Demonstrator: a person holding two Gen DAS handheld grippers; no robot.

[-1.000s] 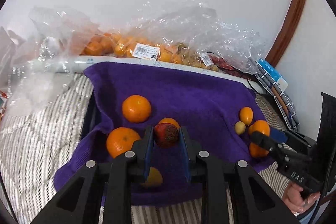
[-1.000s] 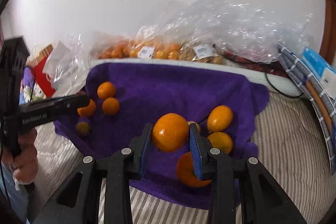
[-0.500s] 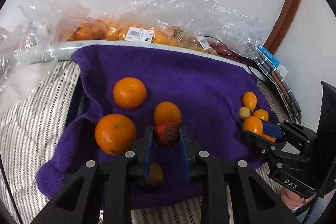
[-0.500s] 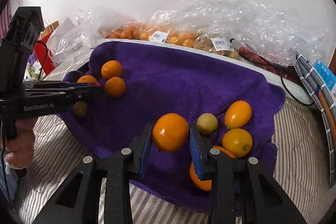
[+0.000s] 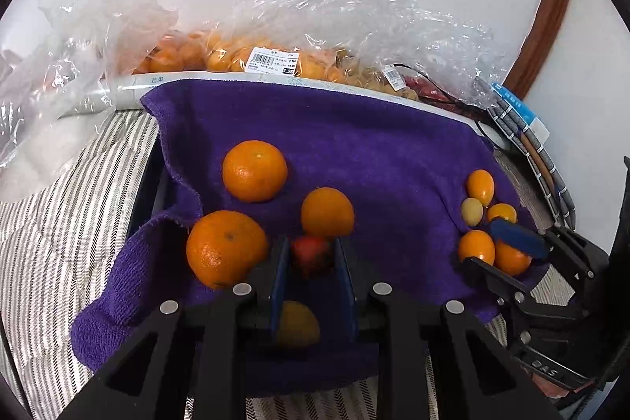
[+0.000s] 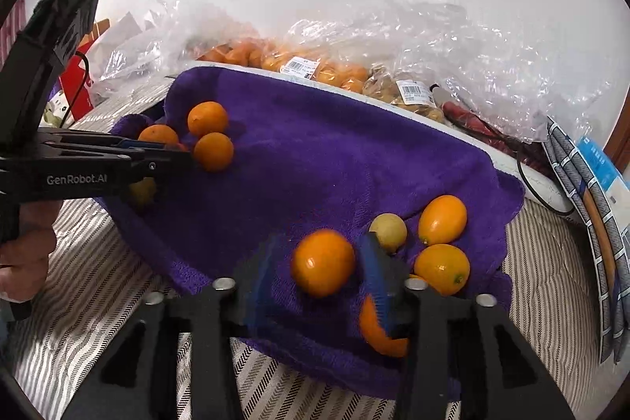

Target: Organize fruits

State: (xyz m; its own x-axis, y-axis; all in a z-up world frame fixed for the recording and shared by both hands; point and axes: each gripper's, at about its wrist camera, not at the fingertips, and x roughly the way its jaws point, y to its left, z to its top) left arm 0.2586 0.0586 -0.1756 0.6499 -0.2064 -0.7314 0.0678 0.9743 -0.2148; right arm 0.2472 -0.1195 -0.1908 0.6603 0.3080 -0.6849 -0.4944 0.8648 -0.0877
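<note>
**Two grippers over the purple towel, each with a fruit between its fingers**

Near the front edge of the purple terry towel [image 5: 378,160], the left gripper [image 5: 311,262] has its two blue-padded fingers [image 5: 278,274] pressed against a small dark red round fruit [image 5: 311,254], pinching it from both sides. Just beyond its fingertips lie three round orange mandarins: a large one [image 5: 226,247] by the towel's left edge, another [image 5: 254,171] farther back, and a smaller one [image 5: 327,211] touching or nearly touching the red fruit. A yellowish fruit [image 5: 298,323] lies under the gripper, half hidden by the fingers, so its kind is hard to tell.

At the towel's right front corner, the right gripper [image 6: 321,262] has its fingers spread wider than the small oval orange kumquat [image 6: 323,261] between them. A gap shows on the fruit's left side; the right blue pad [image 6: 374,274] is close to it, but motion blur hides whether it touches. Whether the kumquat rests on the towel cannot be made out.

Just right of it sit a pale yellow-green round fruit [image 6: 389,232] and two more orange kumquats [image 6: 442,219] [image 6: 441,268], close together. Another orange fruit [image 6: 380,335] is mostly covered by the right finger.

Behind the towel's back edge, crumpled clear plastic bags [image 6: 453,38] hold more orange fruit with price labels; their contents are blurred by the film. Striped grey-and-white bedding [image 5: 59,231] lies under the towel, cut off by the lens rim.
</note>
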